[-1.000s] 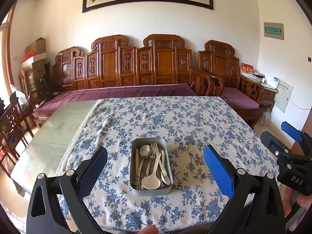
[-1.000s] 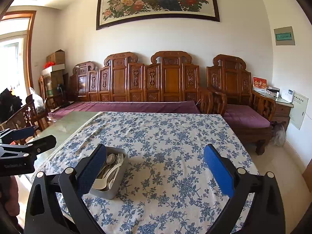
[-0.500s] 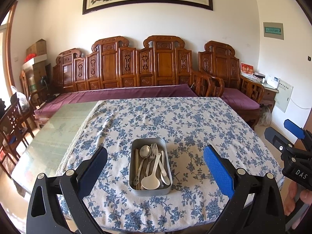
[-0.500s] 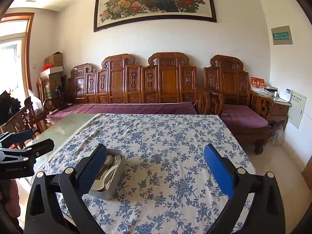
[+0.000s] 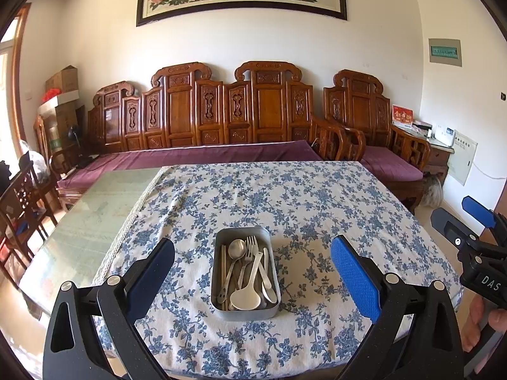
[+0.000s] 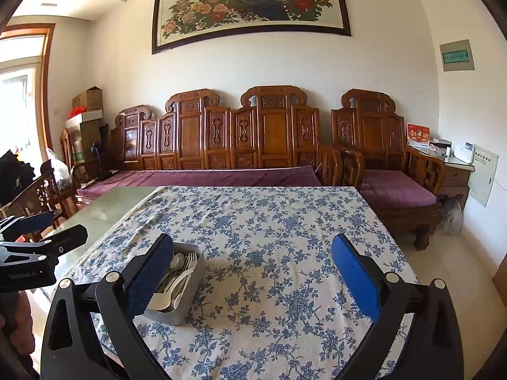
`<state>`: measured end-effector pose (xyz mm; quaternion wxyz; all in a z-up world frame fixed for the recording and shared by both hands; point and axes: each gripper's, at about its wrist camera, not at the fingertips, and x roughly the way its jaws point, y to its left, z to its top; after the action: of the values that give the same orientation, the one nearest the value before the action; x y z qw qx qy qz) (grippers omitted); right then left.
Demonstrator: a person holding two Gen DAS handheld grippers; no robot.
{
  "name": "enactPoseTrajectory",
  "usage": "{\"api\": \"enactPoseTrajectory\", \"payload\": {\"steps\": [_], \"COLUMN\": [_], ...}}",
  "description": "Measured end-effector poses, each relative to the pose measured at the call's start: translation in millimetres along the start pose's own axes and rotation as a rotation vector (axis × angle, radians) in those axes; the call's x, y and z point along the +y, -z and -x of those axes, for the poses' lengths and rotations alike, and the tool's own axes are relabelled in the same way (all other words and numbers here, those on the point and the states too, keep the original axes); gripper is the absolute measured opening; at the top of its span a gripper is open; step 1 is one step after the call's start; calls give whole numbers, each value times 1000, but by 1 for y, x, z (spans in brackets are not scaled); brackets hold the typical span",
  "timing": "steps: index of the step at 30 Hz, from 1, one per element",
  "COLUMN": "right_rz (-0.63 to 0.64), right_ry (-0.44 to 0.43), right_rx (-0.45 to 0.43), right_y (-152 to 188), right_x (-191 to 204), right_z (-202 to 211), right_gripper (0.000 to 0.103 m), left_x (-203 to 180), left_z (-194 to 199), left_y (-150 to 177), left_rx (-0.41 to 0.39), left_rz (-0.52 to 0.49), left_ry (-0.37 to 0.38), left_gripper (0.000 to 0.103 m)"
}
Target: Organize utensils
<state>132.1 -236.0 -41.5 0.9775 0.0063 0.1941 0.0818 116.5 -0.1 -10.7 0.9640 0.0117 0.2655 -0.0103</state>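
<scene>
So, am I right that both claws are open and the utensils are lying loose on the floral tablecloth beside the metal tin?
Not quite: the utensils lie inside the metal tin, not loose beside it, as the left wrist view shows. The rest holds: the left claw and the right claw are both open, and the tin sits on the floral tablecloth.

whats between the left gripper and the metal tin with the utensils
Nothing but bare floral tablecloth. In the left wrist view the left gripper is open, its fingers either side of the metal tin, which sits apart from them.
</scene>
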Motion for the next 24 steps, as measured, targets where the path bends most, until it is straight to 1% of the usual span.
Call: {"api": "enactPoseTrajectory", "payload": {"steps": [24], "right_rz": [-6], "right_ry": [-3], "right_rx": [-6], "right_y": [-1], "right_x": [4], "right_z": [2], "right_gripper": [100], "left_x": [-1], "left_z": [7], "left_y": [-1], "left_rx": [-23], "left_rz": [4], "left_ry": [-9], "left_gripper": [95]}}
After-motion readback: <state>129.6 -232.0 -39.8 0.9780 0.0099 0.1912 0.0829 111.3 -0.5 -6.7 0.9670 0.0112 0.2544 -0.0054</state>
